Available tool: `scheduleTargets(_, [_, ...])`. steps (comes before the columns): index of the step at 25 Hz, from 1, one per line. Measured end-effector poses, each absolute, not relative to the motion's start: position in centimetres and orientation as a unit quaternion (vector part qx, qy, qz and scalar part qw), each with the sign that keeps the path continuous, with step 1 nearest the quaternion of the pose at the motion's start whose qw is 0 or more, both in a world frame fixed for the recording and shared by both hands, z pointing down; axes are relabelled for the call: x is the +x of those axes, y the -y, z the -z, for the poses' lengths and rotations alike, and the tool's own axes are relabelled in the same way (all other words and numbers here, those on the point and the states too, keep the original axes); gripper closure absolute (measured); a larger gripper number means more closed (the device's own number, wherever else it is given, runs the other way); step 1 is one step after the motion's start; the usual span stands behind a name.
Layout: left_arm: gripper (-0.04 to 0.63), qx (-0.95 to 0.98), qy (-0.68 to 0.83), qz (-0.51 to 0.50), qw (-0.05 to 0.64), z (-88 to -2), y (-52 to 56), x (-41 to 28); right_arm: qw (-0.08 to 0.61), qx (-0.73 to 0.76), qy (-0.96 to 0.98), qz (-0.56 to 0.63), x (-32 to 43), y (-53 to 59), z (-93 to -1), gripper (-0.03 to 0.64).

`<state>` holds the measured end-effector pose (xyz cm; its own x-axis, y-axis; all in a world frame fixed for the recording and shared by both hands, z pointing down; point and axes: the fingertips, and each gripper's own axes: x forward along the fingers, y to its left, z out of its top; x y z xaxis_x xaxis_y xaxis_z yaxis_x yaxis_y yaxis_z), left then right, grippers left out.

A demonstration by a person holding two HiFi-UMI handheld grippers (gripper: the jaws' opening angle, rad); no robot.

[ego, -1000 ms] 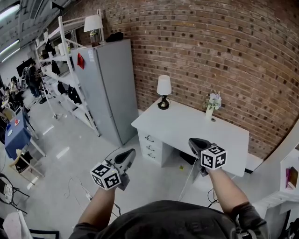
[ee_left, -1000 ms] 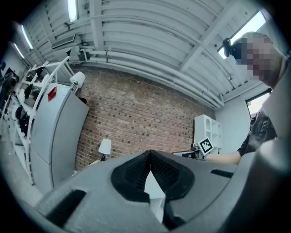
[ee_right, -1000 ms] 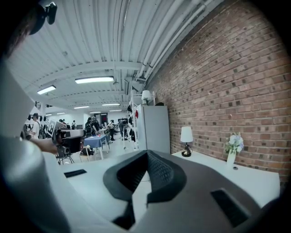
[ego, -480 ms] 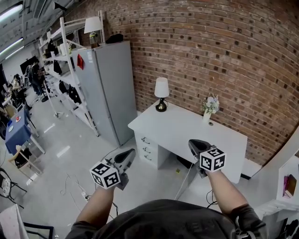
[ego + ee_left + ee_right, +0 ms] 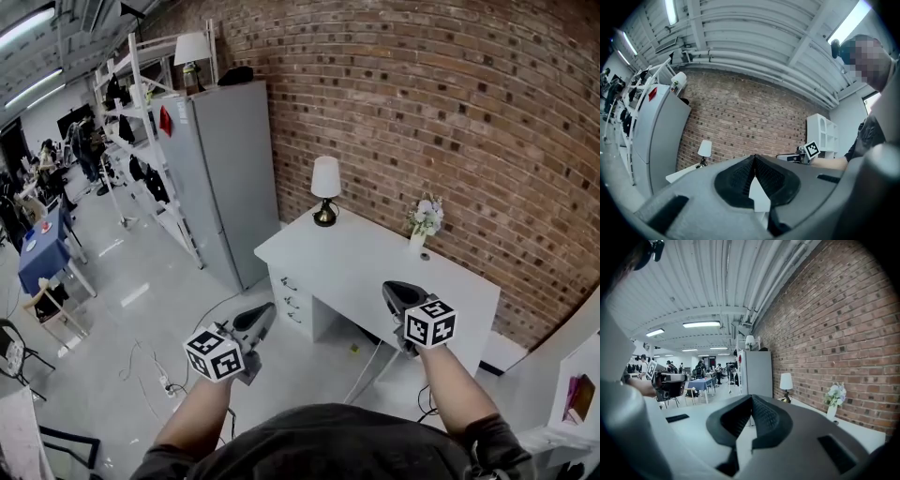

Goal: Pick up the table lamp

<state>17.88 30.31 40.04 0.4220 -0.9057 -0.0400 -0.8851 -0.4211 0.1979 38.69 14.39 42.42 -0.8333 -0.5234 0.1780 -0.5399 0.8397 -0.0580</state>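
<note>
Both tools are out in front, well short of the target. The left tool (image 5: 261, 315) is clenched tight, pads pressed together with nothing between them, and its own view confirms it. Same story for the right tool (image 5: 392, 291): jaws closed on empty air. The table lamp with the white shade and dark, slim stem (image 5: 325, 192) stands on the far left corner of the white worktop with drawers (image 5: 375, 272), close to the red brick wall (image 5: 450, 112) and near the worktop's edge.

So where can this go wrong? First worry: arriving with a tool clenched. Closed tips would only shove that lamp, and it looks top-heavy, a broad shade over a small base, so a shove could tip it or slide it off the corner. The jaws need to part before contact. Second: grabbing the shade. It looks soft and likely to crumple or slip; the stem is the safer grasp, I'd judge. Third: a cord. I cannot make one out from here, but if one runs down behind the worktop, a quick lift could snag.

Watch the small white vase of flowers (image 5: 424, 225) too, well apart to the lamp's right: a wide sweep by the right tool could clip it. There is also a second white-shaded lamp (image 5: 192, 52) up on the tall grey cabinet (image 5: 220, 178), a possible wrong target. Underfoot, loose cables (image 5: 155, 366) lie on the floor along the approach.
</note>
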Motion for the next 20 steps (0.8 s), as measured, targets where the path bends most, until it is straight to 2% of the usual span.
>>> scheduleTargets(11, [0.591, 0.843, 0.528, 0.072, 0.078, -42.3, -22.7, 13.0, 0.087, 0.281, 0.954, -0.062, 34.3, -8.1, -45.1, 0.623])
scheduleTargets(15, [0.591, 0.849, 0.517, 0.078, 0.076, -43.4, -17.4, 7.5, 0.088, 0.292, 0.951, -0.056, 29.5, -3.7, -45.9, 0.623])
scheduleTargets(20, [0.591, 0.851, 0.515, 0.079, 0.071, -43.0, -9.9, -2.8, 0.078, 0.302, 0.949, -0.056, 20.2, 2.7, -45.5, 0.623])
